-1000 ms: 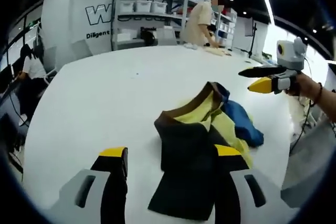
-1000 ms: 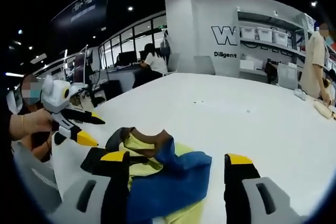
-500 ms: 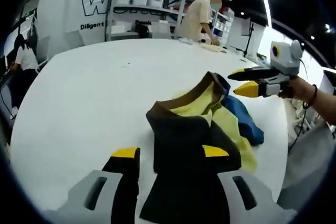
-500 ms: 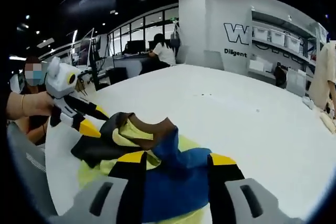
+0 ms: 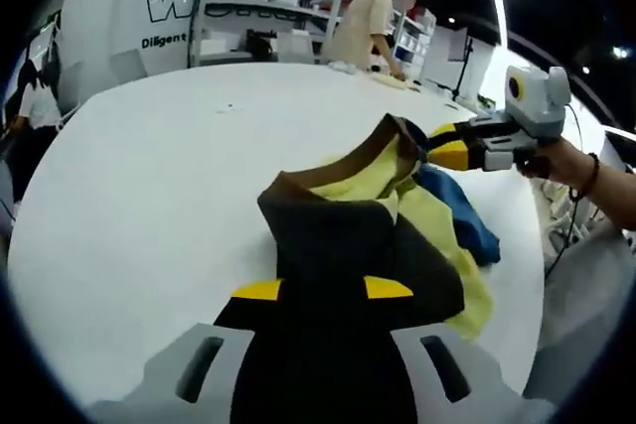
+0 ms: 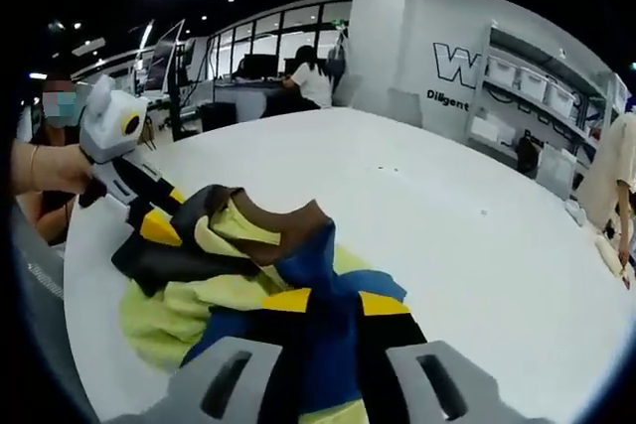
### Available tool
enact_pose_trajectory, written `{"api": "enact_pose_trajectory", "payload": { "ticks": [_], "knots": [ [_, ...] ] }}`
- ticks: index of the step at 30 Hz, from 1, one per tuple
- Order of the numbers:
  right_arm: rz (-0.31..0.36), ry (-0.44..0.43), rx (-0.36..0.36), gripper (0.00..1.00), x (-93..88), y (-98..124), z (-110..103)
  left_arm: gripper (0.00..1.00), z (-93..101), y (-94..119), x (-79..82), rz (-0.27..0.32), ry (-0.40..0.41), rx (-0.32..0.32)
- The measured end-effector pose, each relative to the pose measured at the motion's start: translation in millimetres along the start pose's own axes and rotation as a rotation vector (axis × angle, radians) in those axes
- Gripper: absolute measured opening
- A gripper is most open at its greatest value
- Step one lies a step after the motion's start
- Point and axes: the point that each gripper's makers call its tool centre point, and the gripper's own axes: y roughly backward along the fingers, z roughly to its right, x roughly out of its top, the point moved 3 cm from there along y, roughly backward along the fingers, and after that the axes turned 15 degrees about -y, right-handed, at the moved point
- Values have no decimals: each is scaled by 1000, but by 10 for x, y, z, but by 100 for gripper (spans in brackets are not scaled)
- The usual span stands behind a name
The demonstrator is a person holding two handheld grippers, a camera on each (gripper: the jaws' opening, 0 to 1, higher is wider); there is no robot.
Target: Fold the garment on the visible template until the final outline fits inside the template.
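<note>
Garment (image 5: 368,245) crumpled mid-counter (image 5: 149,176); I am clenching both grippers (image 5: 323,290) (image 6: 326,301) on cloth, starting to spread it; next I should lift it flat.

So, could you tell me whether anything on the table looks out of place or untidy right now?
Yes: the garment lies crumpled in a heap on the white table, its black, yellow and blue parts bunched over each other rather than spread flat. No template outline can be made out around it.

Garment (image 5: 358,245) lower hem cut off by edge, template hidden beneath it
</note>
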Motion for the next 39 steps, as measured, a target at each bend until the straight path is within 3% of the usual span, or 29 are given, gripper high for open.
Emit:
{"api": "enact_pose_trajectory", "payload": {
  "ticks": [5, 10, 24, 29, 39],
  "knots": [
    [-34, 13, -20, 0, -29, -5, 14, 12, 26, 12, -2, 5, -38, 9],
    [-15, 36, -18, 0, 17, 27, -8, 0, 15, 53, 42, 25, -58, 23],
    [-9, 99, 12, 0, 158, 181, -93, 0, -123, 291, 239, 105, 17, 70],
    [0, 119, 20, 0, 242, 235, -129, 0, -170, 394, 292, 103, -17, 97],
    [21, 150, 19, 0, 424, 335, -160, 0, -274, 589, 556, 135, -54, 130]
  ]
}}
